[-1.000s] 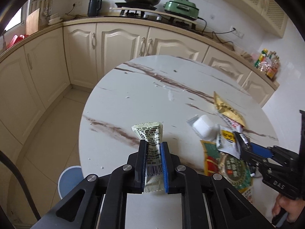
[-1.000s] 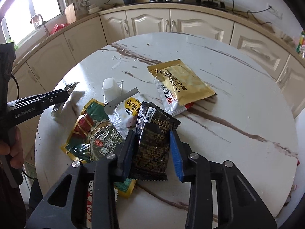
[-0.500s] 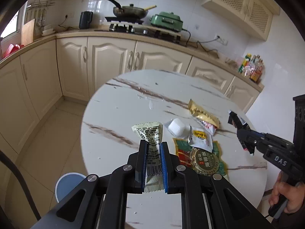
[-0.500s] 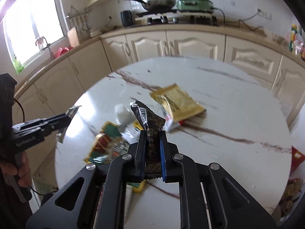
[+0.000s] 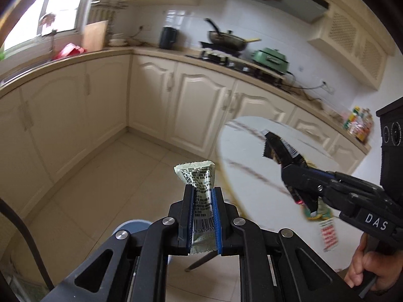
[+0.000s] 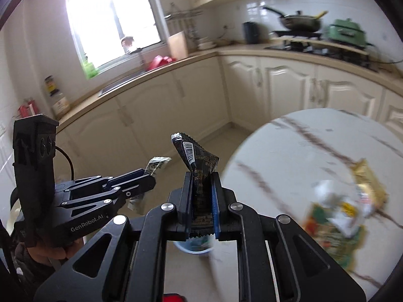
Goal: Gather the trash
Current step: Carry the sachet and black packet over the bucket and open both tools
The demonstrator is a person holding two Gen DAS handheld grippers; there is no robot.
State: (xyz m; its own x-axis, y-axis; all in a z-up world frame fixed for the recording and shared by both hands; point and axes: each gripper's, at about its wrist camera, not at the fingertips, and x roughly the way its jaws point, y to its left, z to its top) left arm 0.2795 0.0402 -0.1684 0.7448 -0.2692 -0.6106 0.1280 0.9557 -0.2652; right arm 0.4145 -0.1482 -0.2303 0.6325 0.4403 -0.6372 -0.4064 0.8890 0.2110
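My left gripper [image 5: 202, 191] is shut on a pale green wrapper [image 5: 199, 178] with a barcode, held over the tiled floor left of the round marble table [image 5: 252, 151]. My right gripper [image 6: 202, 178] is shut on a black wrapper [image 6: 196, 156], also off the table's left edge. Each view shows the other gripper: the right gripper [image 5: 289, 168] with the black wrapper [image 5: 277, 148] at the right, the left gripper [image 6: 148, 176] with the green wrapper [image 6: 157, 163] at the left. A blue bin [image 6: 194, 248] stands on the floor below the fingers, partly hidden.
More wrappers [image 6: 335, 216] and a gold packet [image 6: 370, 181] lie blurred on the table [image 6: 302, 151]. The bin's rim [image 5: 131, 226] shows behind my left gripper. Cream cabinets [image 5: 201, 100] line the far walls, with a stove and pans on the counter.
My right gripper shut on the black wrapper and lifted it off the table. Both grippers then swung left, away from the table and out over the floor.
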